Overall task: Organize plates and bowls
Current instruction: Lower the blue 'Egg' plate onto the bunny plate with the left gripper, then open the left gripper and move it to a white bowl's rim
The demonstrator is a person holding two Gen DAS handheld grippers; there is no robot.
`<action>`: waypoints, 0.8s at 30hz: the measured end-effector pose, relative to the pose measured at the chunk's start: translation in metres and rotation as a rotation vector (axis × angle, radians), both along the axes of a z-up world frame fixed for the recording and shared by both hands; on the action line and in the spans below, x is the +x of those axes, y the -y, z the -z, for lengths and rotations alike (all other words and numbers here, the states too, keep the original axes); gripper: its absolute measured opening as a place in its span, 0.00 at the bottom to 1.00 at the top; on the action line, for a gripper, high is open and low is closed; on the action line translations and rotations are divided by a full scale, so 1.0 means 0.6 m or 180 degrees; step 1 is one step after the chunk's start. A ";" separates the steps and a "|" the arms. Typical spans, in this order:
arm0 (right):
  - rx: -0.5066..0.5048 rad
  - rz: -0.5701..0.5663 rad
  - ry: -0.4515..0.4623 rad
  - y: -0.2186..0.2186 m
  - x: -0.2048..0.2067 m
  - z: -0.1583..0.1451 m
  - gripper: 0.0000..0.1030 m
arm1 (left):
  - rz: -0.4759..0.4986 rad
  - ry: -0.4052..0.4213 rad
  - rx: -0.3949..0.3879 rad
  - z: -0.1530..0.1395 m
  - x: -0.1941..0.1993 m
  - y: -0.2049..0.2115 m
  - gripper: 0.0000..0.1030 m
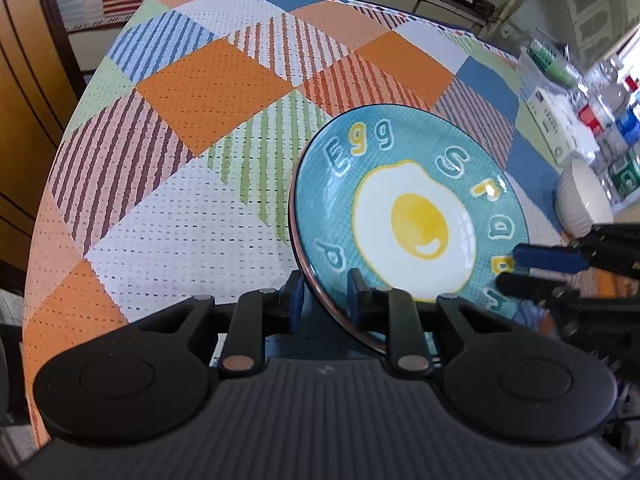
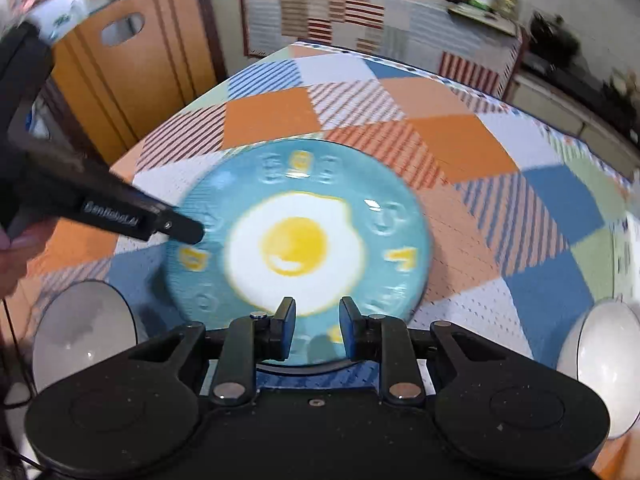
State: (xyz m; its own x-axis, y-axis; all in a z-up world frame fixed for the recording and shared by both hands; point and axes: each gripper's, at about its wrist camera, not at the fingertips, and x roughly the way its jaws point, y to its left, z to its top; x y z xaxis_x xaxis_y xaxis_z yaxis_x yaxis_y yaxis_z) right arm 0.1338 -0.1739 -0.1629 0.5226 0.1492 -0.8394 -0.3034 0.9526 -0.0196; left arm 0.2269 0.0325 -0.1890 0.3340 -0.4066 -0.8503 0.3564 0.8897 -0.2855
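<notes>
The blue plate (image 1: 412, 216) with a fried egg painted in its middle and raised letters round its rim is held tilted above the patchwork tablecloth (image 1: 208, 92). In the left wrist view its near rim passes between the two blue pads of the left gripper (image 1: 323, 296), one pad behind the plate and one on its face — the jaws are drawn in narrow and clamp that rim. The plate leans away from the jaws to the right and up, its painted face turned toward the camera.

In the right wrist view the same plate (image 2: 296, 240) lies just ahead of the right gripper (image 2: 317, 330), blurred, its near edge running between the two fingers. The jaws there stand narrow with the rim between them; whether the pads actually press on it cannot be told. The left gripper (image 2: 188, 232) reaches in from the left of these jaws, its black tip on the plate's left rim, with part of a hand (image 2: 16, 256) behind it.

Beyond the plate's right rim in the left wrist view, the right gripper (image 1: 536, 268) comes in with its blue pad over the plate's edge. Just past it a white ribbed bowl (image 1: 584, 200) lies tipped on the cloth, near a cluster of boxes and bottles (image 1: 592, 112). Two white bowls flank the right jaws — one to their left (image 2: 84, 336), one to their right (image 2: 604, 364).
</notes>
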 end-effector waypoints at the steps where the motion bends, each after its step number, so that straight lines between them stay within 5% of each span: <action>1: -0.0018 -0.0036 0.0023 -0.004 -0.002 0.002 0.27 | -0.0013 -0.0011 -0.0047 -0.004 0.000 -0.003 0.18; 9: 0.0237 0.0028 0.0221 0.025 -0.025 -0.029 0.27 | -0.0071 -0.0036 -0.0281 -0.051 -0.017 -0.011 0.17; 24: 0.0242 0.0183 0.0605 0.104 -0.100 -0.109 0.34 | -0.0121 0.0159 -0.0128 -0.155 -0.110 -0.007 0.17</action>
